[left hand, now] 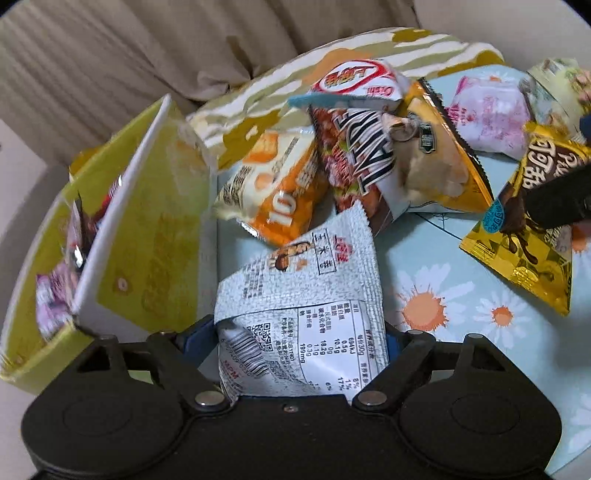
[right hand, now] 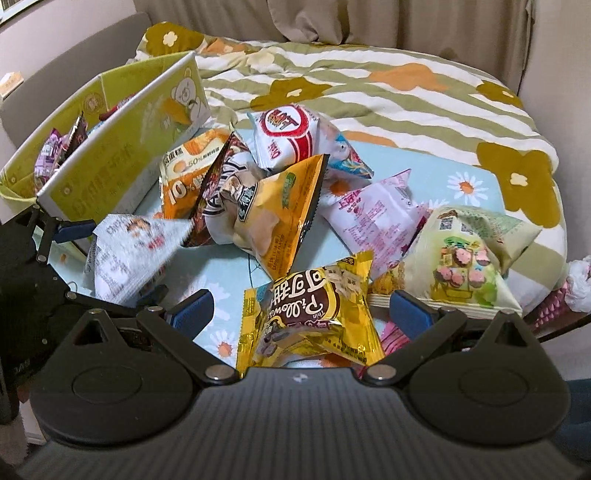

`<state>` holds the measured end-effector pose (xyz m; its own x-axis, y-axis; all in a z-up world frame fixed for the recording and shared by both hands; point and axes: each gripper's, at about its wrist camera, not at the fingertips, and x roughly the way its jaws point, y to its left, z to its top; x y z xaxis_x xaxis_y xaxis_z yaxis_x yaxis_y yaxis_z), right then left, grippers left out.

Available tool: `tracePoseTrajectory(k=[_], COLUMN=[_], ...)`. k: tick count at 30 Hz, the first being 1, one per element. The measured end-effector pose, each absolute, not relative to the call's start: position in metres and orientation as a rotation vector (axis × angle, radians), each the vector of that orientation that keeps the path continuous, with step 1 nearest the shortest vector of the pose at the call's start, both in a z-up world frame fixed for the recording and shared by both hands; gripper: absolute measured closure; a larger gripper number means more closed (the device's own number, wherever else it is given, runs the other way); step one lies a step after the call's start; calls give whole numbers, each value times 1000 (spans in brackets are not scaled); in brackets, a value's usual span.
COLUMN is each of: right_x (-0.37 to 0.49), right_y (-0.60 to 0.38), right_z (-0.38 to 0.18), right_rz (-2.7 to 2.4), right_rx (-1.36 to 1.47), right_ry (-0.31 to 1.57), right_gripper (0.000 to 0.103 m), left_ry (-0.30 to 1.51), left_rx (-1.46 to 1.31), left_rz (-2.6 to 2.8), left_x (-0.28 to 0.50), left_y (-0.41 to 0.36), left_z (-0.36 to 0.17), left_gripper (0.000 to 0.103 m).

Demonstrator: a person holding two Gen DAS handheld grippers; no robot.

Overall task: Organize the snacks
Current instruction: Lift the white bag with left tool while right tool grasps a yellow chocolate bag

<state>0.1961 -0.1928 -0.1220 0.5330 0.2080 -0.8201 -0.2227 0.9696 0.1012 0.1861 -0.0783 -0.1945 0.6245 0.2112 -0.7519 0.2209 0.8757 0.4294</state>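
My left gripper [left hand: 301, 332] is shut on a white-grey snack packet [left hand: 303, 295] and holds it next to the yellow-green box [left hand: 147, 236]; the packet also shows in the right wrist view [right hand: 129, 251]. The box [right hand: 110, 162] holds several packets. My right gripper [right hand: 303, 306] is open, its blue fingers on either side of a gold chocolate packet [right hand: 314, 317] lying on the table; it does not grip it. A pile of snacks lies in the middle: an orange packet [right hand: 184, 173], a yellow chip bag [right hand: 280, 206], a red-and-white packet [right hand: 288, 129], a pink packet [right hand: 373, 210] and a pale green bag [right hand: 465, 258].
The table has a light blue daisy-print cloth [left hand: 424, 280]. A striped floral blanket [right hand: 369, 88] lies behind the pile. Beige curtains [right hand: 332, 18] hang at the back. The left gripper body [right hand: 33, 258] is at the left of the right wrist view.
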Motion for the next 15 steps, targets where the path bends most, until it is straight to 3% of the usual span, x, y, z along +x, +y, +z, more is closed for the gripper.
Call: tracePoseTrajectory(k=[3,15], right_x=[199,210], right_y=[-192,-186], right_z=[-127,-145], right_rz=[269,281], right_rx=[-14,-32], right_ry=[988,1025], right_gripper=[0,0], left_ry=[914,910], left_rx=[484,366], left_rz=[1,1], left_x=[187,168], left_y=[-71,-64], left_z=[-194,-175], left_gripper=[25,28])
